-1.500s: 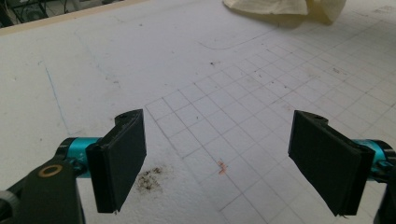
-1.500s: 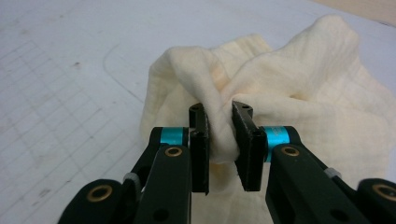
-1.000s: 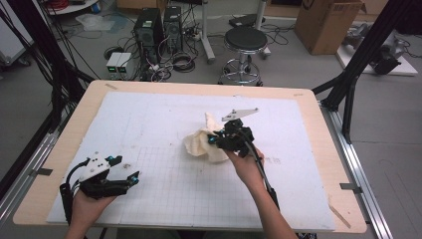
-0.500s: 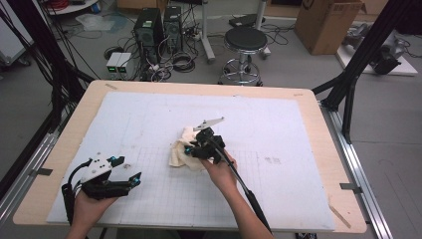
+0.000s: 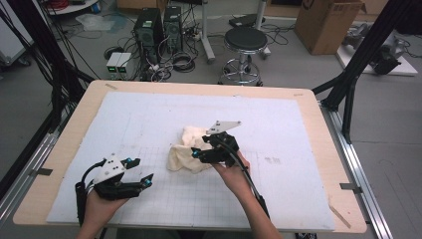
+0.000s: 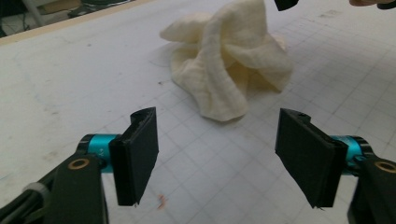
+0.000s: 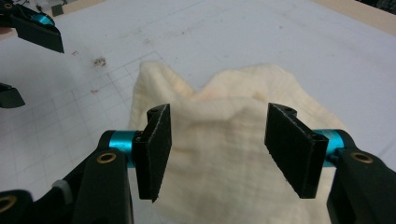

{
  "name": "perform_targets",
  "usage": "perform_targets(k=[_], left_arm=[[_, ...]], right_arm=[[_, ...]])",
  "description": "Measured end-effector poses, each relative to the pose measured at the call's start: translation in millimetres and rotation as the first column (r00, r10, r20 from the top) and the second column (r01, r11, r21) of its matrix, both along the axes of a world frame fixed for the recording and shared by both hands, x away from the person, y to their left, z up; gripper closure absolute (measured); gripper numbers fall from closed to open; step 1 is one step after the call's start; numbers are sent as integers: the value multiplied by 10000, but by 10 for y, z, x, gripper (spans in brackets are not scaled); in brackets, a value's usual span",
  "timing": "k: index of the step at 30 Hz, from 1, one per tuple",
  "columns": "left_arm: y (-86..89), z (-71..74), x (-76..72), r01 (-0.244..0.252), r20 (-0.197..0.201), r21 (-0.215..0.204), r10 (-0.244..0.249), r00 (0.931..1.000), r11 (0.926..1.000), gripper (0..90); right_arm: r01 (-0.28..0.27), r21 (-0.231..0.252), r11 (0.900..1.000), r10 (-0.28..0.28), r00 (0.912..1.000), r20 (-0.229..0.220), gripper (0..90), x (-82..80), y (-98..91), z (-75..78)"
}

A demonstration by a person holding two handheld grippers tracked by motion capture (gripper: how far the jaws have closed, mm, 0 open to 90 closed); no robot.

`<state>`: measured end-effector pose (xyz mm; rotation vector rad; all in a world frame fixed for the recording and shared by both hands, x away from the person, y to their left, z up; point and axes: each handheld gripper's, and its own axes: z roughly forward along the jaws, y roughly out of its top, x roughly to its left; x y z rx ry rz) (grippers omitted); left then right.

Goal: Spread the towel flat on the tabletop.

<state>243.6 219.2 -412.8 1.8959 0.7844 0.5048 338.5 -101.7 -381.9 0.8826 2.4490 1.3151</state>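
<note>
Jaws of both grippers stand apart: right gripper [image 5: 199, 150], just opening, hangs over the crumpled cream cloth [image 5: 185, 154] at mid-mat [image 5: 298, 149], left gripper [image 5: 142, 172], just narrowing with nothing between, waits nearby; spreading or folding appears undone.

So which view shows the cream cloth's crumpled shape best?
The left gripper view: the cloth stands whole, folds clear. The high view shows it small, partly behind the right gripper. The right gripper view crops it close.
</note>
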Motion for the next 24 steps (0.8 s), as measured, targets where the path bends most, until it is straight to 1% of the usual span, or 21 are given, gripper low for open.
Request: perform_targets(k=[1, 2, 4, 5, 6, 7, 8, 10, 13, 14, 15, 16, 17, 18, 19, 21, 22, 23, 24], left_arm=[[-38, 0, 7, 184, -71, -23, -184, 9998, 9998, 352], [-87, -2, 10, 333, -122, 43, -332, 9994, 9994, 385], [-168, -15, 20, 571, -194, 195, -567, 9982, 9982, 460], [-199, -22, 26, 642, -210, 262, -637, 9978, 9976, 528], [-242, -34, 41, 716, -259, 389, -707, 9972, 9967, 528], [-285, -48, 61, 802, -318, 498, -787, 9964, 9955, 562], [-336, -67, 95, 930, -374, 617, -908, 9952, 9938, 587], [-410, -93, 147, 989, -501, 727, -954, 9942, 9924, 608], [-537, -139, 258, 824, -799, 847, -757, 9939, 9930, 613], [-556, -150, 288, 787, -894, 853, -711, 9935, 9932, 615], [-580, -167, 329, 694, -1008, 886, -604, 9931, 9936, 615], [-607, -189, 378, 506, -1147, 1018, -388, 9926, 9935, 617], [-617, -201, 408, 442, -1227, 1083, -307, 9920, 9931, 624], [-630, -216, 444, 359, -1335, 1076, -213, 9908, 9935, 630], [-641, -229, 474, 266, -1435, 1091, -108, 9896, 9937, 630], [-666, -251, 535, 44, -1508, 1271, 150, 9885, 9919, 657], [-670, -261, 551, -9, -1524, 1323, 212, 9881, 9912, 693], [-672, -270, 568, -62, -1598, 1408, 289, 9867, 9900, 693], [-670, -282, 587, -76, -1630, 1420, 309, 9861, 9898, 715]], right_arm=[[0, 0, 10000, 0, 10000, 0, 415, 0, 0, 0], [34, -69, 10000, -34, 10000, 23, 422, -13, -50, -15], [123, -149, 9998, -122, 9999, 109, 447, -42, -165, -58], [225, -173, 9996, -223, 9997, 87, 471, -58, -260, -98], [225, -173, 9996, -223, 9997, 87, 471, -58, -260, -98], [272, -211, 9994, -270, 9996, 108, 483, -60, -312, -126], [345, -251, 9991, -345, 9994, 9, 488, -62, -361, -153], [490, -191, 9986, -494, 9986, -190, 503, -48, -444, -215], [647, -156, 9978, -653, 9969, -429, 522, -24, -508, -305], [655, -359, 9972, -677, 9957, -629, 527, 6, -513, -370], [655, -359, 9972, -677, 9957, -629, 527, 6, -513, -370], [639, -477, 9968, -673, 9950, -732, 531, 24, -510, -398], [642, -568, 9963, -686, 9944, -802, 538, 48, -505, -430], [658, -630, 9958, -714, 9932, -914, 552, 83, -500, -468], [658, -630, 9958, -714, 9932, -914, 552, 83, -500, -468], [737, -798, 9941, -819, 9912, -1041, 568, 120, -489, -517], [758, -895, 9931, -870, 9879, -1287, 594, 153, -486, -566], [758, -895, 9931, -870, 9879, -1287, 594, 153, -486, -566], [771, -876, 9932, -882, 9875, -1309, 612, 163, -486, -586]])
